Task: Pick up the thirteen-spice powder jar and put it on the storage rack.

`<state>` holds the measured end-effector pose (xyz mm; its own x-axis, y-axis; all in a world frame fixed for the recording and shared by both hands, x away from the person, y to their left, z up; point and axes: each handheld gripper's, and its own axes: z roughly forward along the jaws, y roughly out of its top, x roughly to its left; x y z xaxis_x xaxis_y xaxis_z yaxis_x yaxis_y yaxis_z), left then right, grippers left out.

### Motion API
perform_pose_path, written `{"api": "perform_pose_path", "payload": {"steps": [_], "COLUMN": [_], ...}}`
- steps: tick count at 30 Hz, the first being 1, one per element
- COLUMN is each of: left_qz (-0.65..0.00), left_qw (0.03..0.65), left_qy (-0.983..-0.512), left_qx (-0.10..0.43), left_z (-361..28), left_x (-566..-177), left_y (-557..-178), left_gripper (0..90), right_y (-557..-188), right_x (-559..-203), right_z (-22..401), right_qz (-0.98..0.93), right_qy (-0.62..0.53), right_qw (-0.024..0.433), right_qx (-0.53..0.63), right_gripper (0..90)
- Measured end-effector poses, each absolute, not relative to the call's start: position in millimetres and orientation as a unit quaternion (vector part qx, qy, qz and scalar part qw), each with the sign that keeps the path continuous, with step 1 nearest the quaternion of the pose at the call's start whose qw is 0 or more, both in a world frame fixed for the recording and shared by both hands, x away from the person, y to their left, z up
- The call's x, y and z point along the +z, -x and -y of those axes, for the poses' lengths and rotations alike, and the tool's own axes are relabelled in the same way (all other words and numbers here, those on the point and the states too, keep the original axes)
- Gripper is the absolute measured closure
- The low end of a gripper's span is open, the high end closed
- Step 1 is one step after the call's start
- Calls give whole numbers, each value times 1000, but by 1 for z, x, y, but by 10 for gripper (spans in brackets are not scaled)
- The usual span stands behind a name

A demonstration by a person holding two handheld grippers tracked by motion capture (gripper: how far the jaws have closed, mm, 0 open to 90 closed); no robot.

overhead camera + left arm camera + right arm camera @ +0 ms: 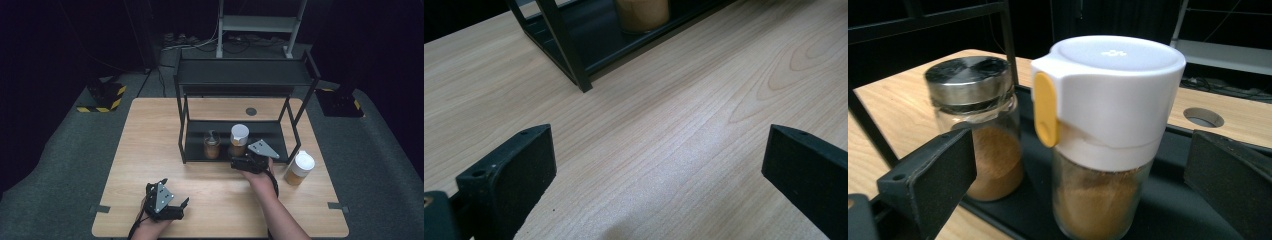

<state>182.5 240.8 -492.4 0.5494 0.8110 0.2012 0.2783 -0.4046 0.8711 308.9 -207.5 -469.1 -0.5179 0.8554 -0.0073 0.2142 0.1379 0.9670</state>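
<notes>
White-capped jar between open jaws, yellow tab

The high view looks forward and down over the whole wooden table, while both gripper views sit low and close, sharing the black rack with it.

Both handheld black two-jaw grippers, left and right, carry grey three-cornered top plates dotted with screws; black cables trail back; matte black blocky jaws show screw holes.
</notes>
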Motion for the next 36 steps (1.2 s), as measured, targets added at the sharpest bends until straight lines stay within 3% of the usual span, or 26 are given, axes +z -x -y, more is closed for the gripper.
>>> {"api": "perform_pose_path", "payload": {"steps": [36], "left_qz": [-348], "left_qw": [416], "left_qy": [-775], "left_qx": [324], "left_z": [-239], "left_x": [-493], "left_y": [-180], "left_gripper": [11], "right_y": [-219], "right_x": [-476], "right_z": [246], "right_qz": [-715], "right_qy": [-374], "right_qw": [314], "right_qx": [500], "right_gripper": [0]}}
